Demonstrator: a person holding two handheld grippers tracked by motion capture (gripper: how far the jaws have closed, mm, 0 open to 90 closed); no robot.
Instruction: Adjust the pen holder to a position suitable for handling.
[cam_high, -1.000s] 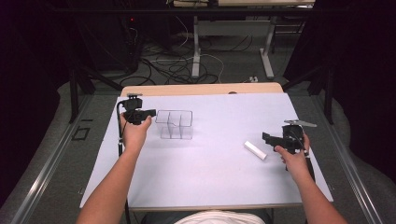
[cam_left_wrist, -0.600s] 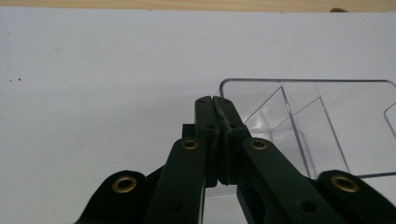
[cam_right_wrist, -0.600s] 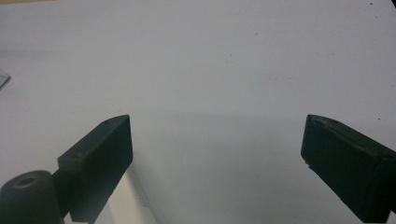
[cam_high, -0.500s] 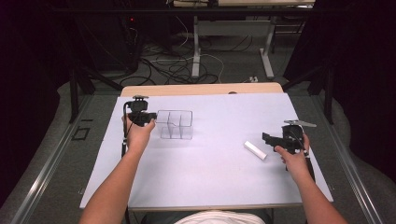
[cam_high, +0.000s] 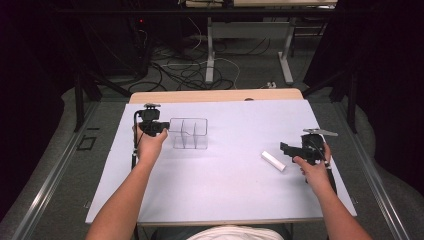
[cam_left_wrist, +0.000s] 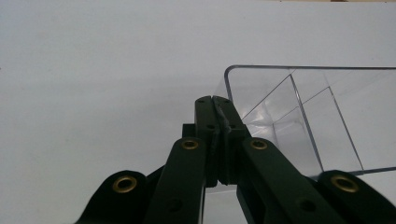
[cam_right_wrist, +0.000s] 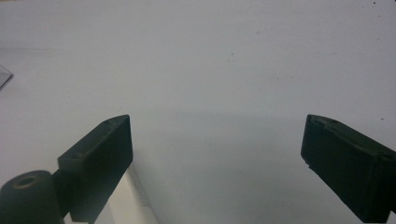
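In the high view, the left gripper (cam_high: 162, 131) is sitting left of centre at the clear divided box (cam_high: 189, 134); earlier it stood slightly farther from the box. The right gripper (cam_high: 285, 148) is hovering at right, unmoved, beside the white stick (cam_high: 273, 161).

In the left gripper view, the jaws are pinching the clear divided box (cam_left_wrist: 299, 116) wall at centre, having just closed.

In the right gripper view, the jaws are standing wide apart, the white stick (cam_right_wrist: 133, 203) lying at lower left.

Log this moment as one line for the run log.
left gripper: shut on clear divided box wall | right gripper: open, nothing between jaws | white stick: lies on table, beside right gripper
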